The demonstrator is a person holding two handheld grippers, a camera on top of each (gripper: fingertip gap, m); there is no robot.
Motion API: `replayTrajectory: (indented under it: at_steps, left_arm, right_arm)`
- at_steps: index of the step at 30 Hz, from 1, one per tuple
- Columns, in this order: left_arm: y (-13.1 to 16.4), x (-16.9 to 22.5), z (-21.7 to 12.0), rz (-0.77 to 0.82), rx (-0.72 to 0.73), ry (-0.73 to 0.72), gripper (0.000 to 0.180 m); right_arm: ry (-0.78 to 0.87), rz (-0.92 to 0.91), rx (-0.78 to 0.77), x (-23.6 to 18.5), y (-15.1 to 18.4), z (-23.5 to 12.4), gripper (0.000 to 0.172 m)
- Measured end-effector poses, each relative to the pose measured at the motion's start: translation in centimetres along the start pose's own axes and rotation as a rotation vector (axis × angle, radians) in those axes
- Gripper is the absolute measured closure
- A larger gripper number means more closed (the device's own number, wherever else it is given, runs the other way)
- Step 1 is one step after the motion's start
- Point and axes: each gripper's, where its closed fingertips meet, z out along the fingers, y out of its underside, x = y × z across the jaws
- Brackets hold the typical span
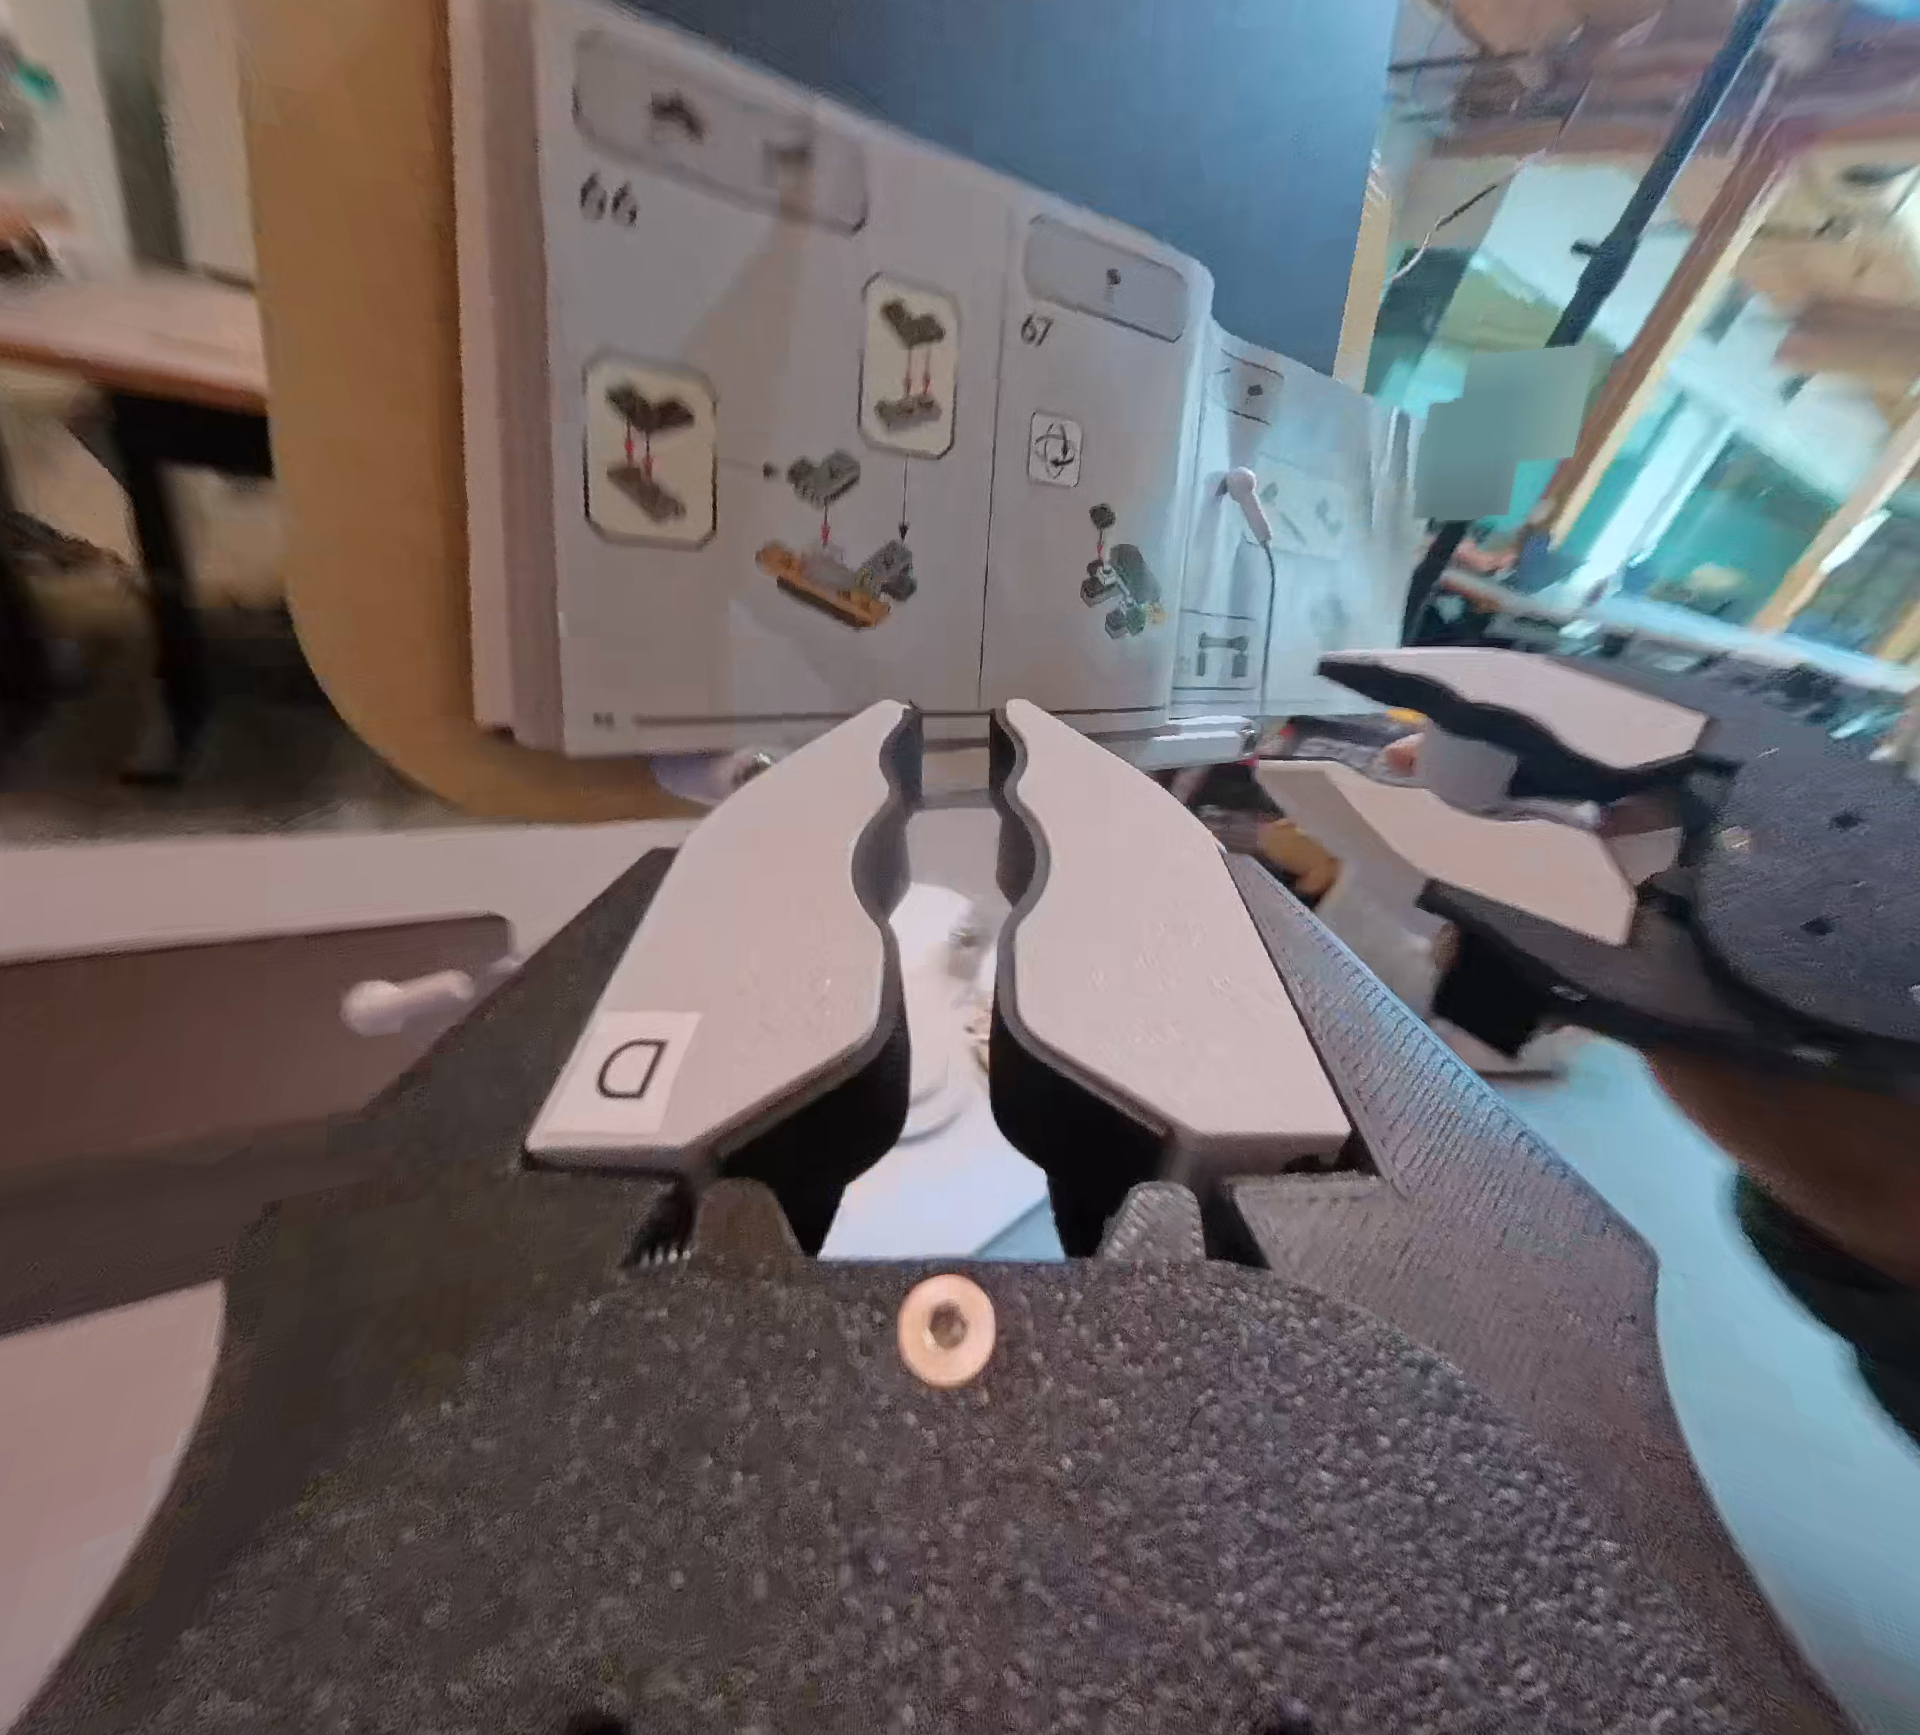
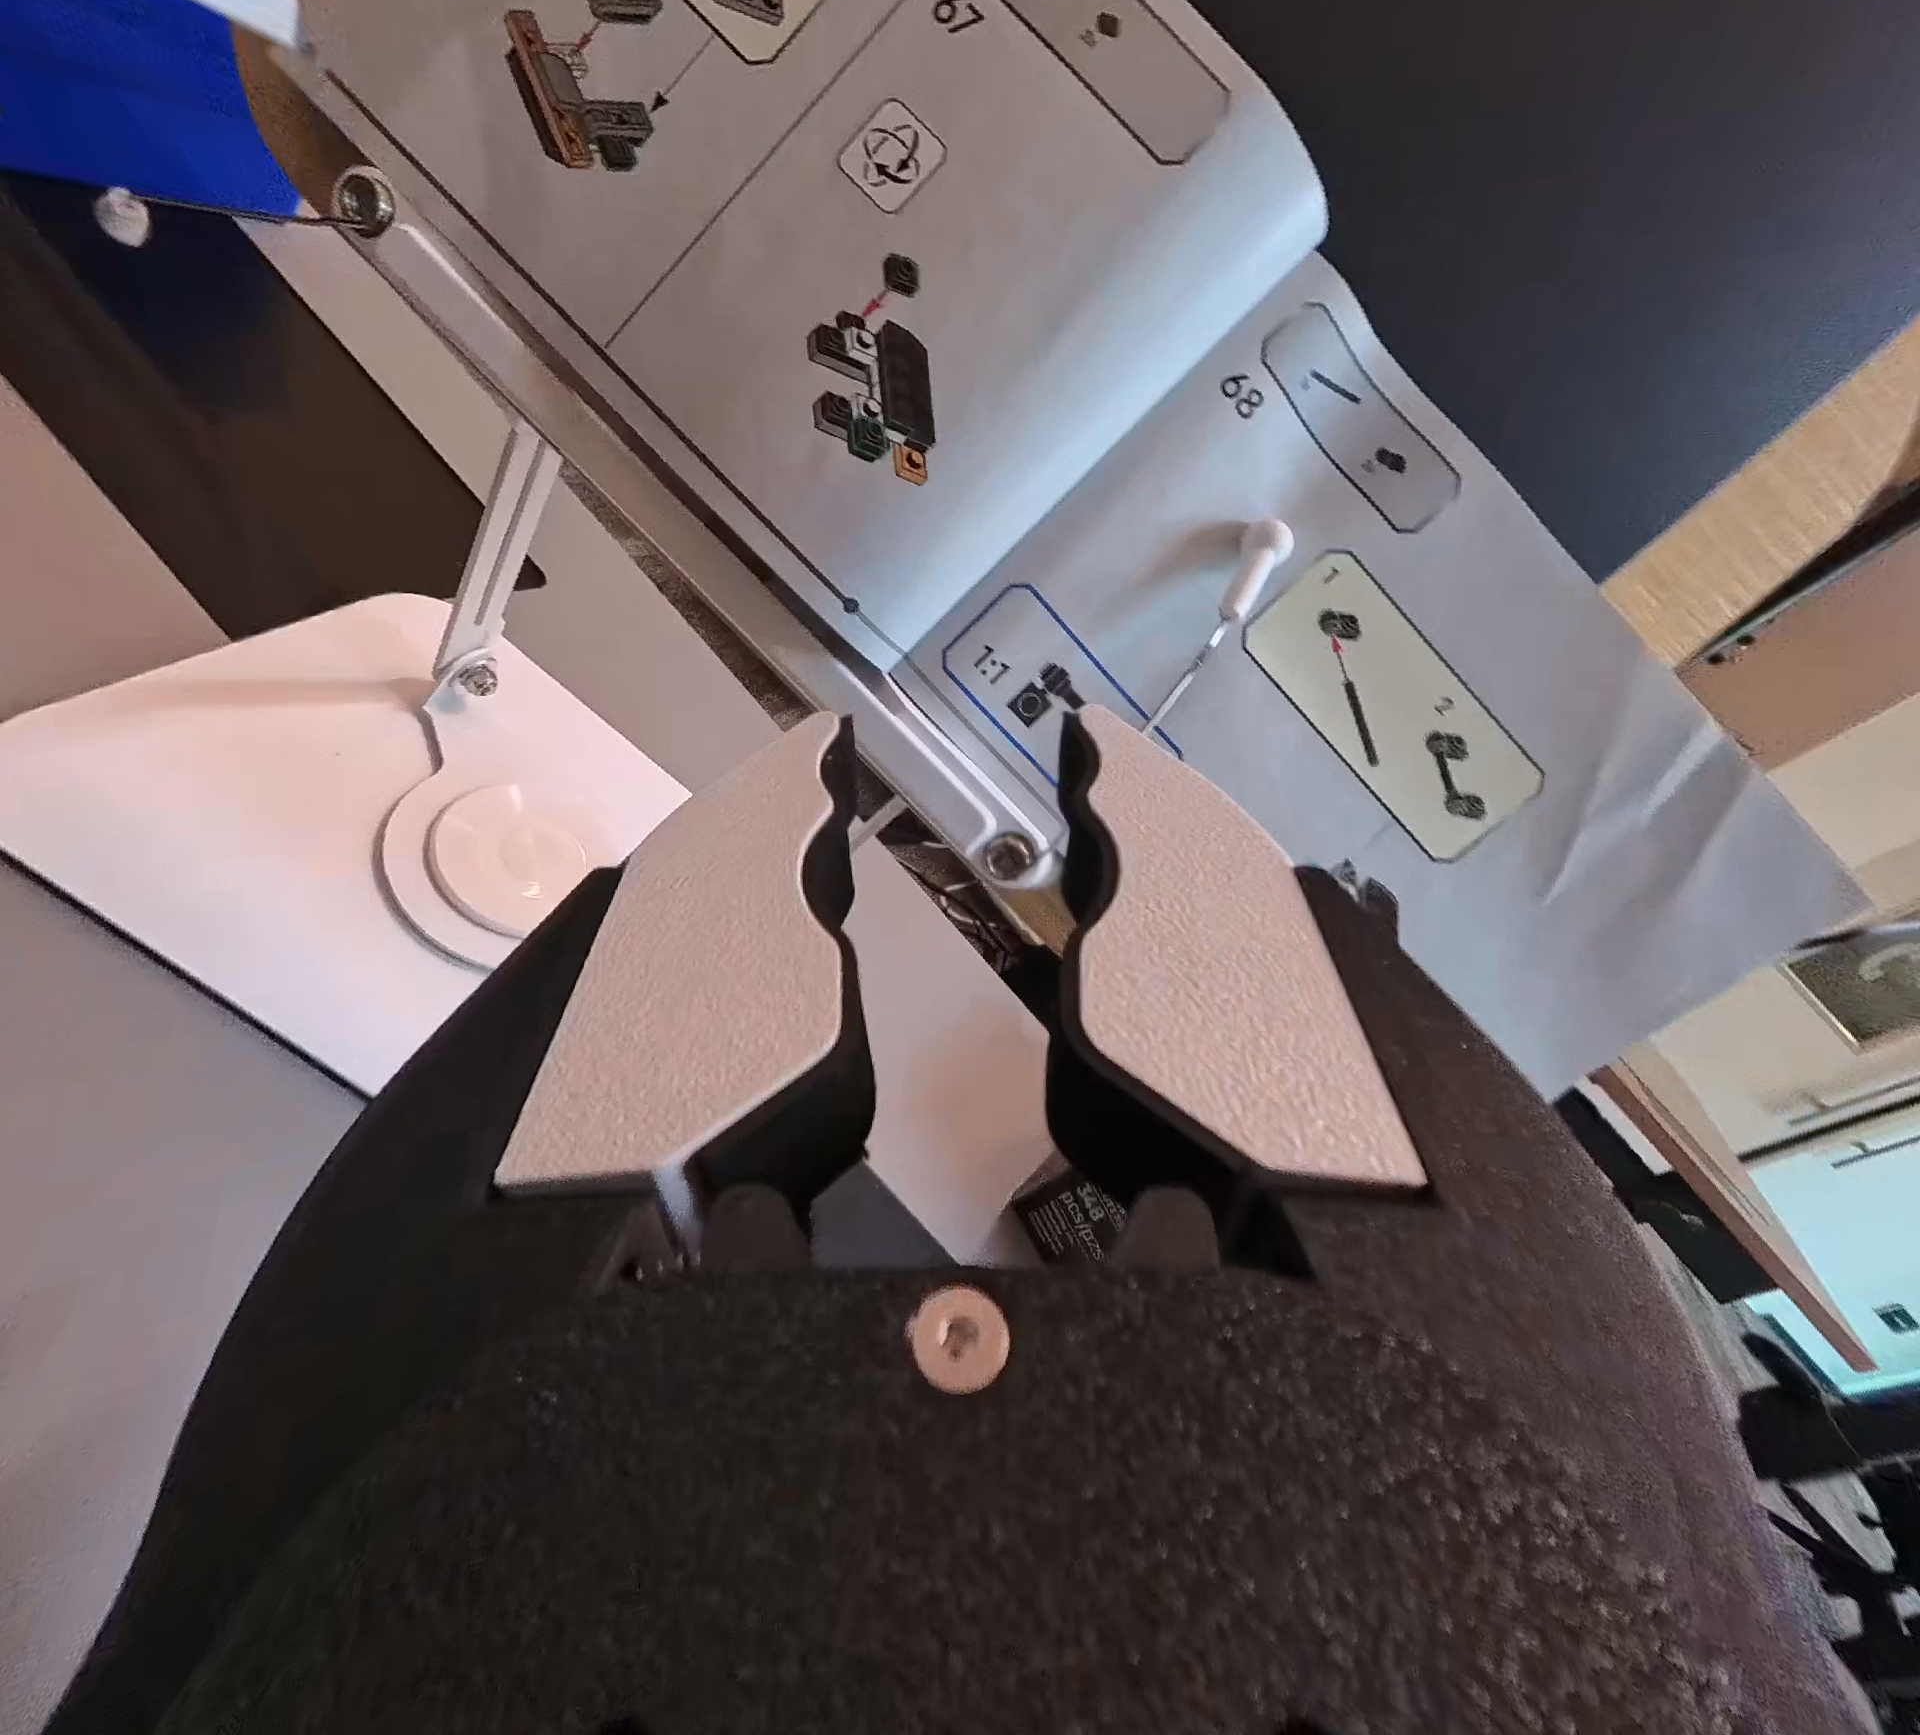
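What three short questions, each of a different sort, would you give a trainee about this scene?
1. True or false: the instruction booklet lies flat on the table.
2. What presses on the booklet's right page? A) a white-tipped wire arm B) a blue clip C) a claw
3. Fill in: the base plate of the booklet stand is ____ in colour.

Key: 1 false, it stands propped on the stand; 2 A; 3 white.

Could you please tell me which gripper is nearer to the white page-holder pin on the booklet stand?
Right. The right gripper sits just below the pin; the left gripper is farther back, off to the left of it.
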Motion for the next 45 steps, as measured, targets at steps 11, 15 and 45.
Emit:
replayTrajectory:
  at_steps: [11,15,45]
  left_arm:
    - [-2.0,1.3,-1.2,0.421,0.051,-0.1,0.18]
    - [-0.9,2.1,0.0,0.466,-0.006,-0.079,0.18]
    - [0.9,-2.3,6.2,0.632,-0.273,-0.195,0.18]
  right_arm:
    - [0.049,0.252,0.015,4.4,0.8,0.3,0.133]
    - [0.048,0.248,0.003,5.2,-0.6,2.4,0.138]
    - [0.026,0.35,-0.002,2.8,-0.3,-2.0,0.116]
